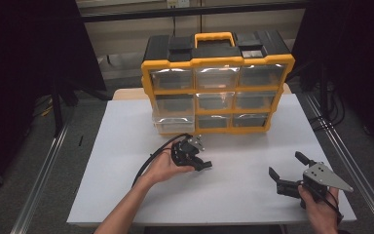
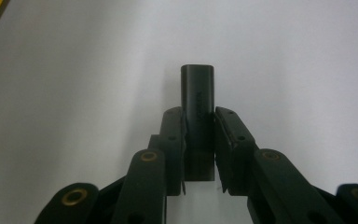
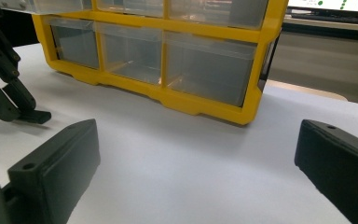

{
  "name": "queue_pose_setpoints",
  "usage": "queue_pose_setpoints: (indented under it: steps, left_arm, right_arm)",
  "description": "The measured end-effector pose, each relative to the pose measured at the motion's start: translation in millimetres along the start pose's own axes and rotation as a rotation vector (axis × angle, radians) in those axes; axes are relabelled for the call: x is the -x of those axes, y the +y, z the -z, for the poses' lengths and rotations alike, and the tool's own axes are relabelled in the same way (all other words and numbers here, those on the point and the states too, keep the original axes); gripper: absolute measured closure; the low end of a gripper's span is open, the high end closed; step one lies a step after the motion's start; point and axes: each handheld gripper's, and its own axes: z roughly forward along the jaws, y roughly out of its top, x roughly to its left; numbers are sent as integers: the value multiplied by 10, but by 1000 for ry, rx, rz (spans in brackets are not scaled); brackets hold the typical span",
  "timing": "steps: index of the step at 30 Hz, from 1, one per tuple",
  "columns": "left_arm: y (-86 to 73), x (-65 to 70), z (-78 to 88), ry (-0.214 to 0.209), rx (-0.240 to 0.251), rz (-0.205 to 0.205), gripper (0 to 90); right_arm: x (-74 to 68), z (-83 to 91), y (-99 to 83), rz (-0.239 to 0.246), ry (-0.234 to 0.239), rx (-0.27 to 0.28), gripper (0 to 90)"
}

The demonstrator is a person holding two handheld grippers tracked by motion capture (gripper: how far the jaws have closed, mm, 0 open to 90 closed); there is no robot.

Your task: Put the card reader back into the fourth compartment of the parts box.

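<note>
L claw [image 1: 200, 163] clamped tight, pointing right; R claw [image 1: 285, 168] spread wide, pointing up-left.

A white table [image 1: 126, 185] carries a yellow-and-black drawer organizer [image 1: 217, 83] standing upright at its far edge, clear drawers facing the person, the bottom-left drawer [image 1: 173, 124] pulled out a little; the rest is plain white surface

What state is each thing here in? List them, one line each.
Left tongs: shut on the small black block.
Small black block: clamped between the pads, its far end sticking out, over the white board.
Right tongs: open, nothing between them.
Drawer cabinet: upright at the back of the white board.
Bottom-left drawer: pulled out a little.
Other drawers: pushed in.
</note>
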Motion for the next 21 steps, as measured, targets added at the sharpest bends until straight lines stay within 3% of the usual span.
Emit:
queue_pose_setpoints:
  steps: [3, 4, 5, 13, 21]
  left_arm:
    - [-1, 20, 26, 8, 10, -1, 739]
    - [4, 15, 37, -12, 1, -5, 739]
    - [3, 28, 27, 4, 10, -7, 739]
    - [-4, 82, 61, 5, 21, -12, 739]
    - [-35, 127, 149, 27, 74, -19, 739]
  right_arm:
    - [4, -1, -3, 2, -3, 1, 0]
    - [5, -4, -4, 2, 0, 1, 0]
    - [4, -5, -3, 1, 2, 1, 0]
    - [2, -1, -2, 0, -3, 3, 0]
    - [1, 2, -1, 1, 1, 3, 0]
